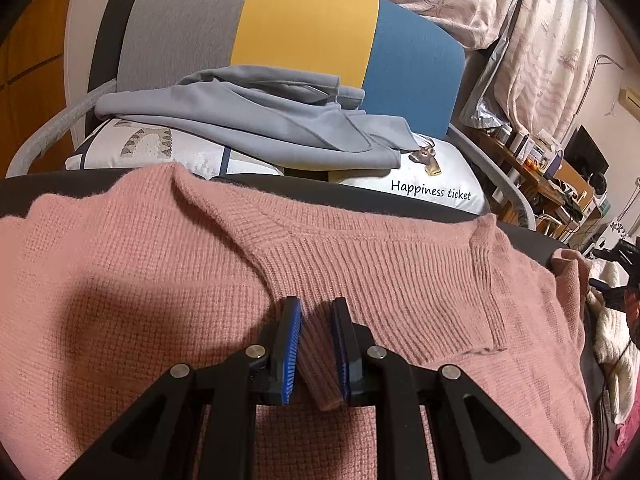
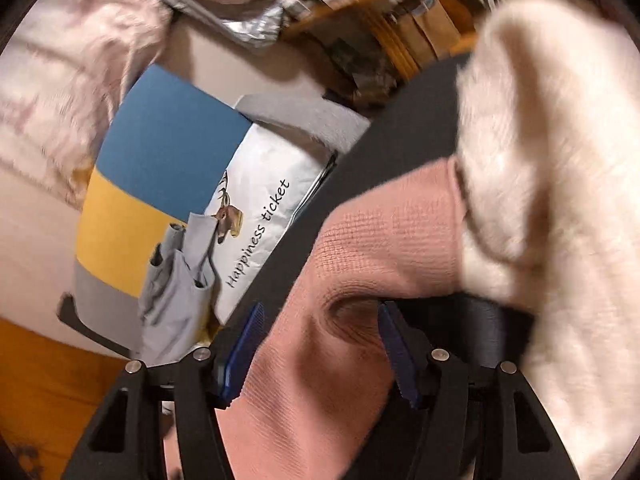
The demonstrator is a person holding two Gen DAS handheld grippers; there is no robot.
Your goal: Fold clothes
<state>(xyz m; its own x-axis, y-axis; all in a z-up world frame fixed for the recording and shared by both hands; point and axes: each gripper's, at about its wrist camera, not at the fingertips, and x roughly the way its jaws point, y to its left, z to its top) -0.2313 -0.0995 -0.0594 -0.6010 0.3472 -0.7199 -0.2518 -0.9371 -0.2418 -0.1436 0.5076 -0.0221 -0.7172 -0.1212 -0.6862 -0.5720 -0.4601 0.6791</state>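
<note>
Pinching a ribbed cuff of the pink sweater, the left gripper kept its blue pads narrow on the knit. The sweater lay spread over a dark surface, its lower part cut off. The right gripper stood wide over pink fabric, gripping nothing; that view was blurred. A cream garment hid its right side.

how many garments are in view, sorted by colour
pink: 1, the pink knit sweater
grey-blue: 1, the folded grey-blue garment
cream: 1, the cream fluffy garment
total: 3
</note>
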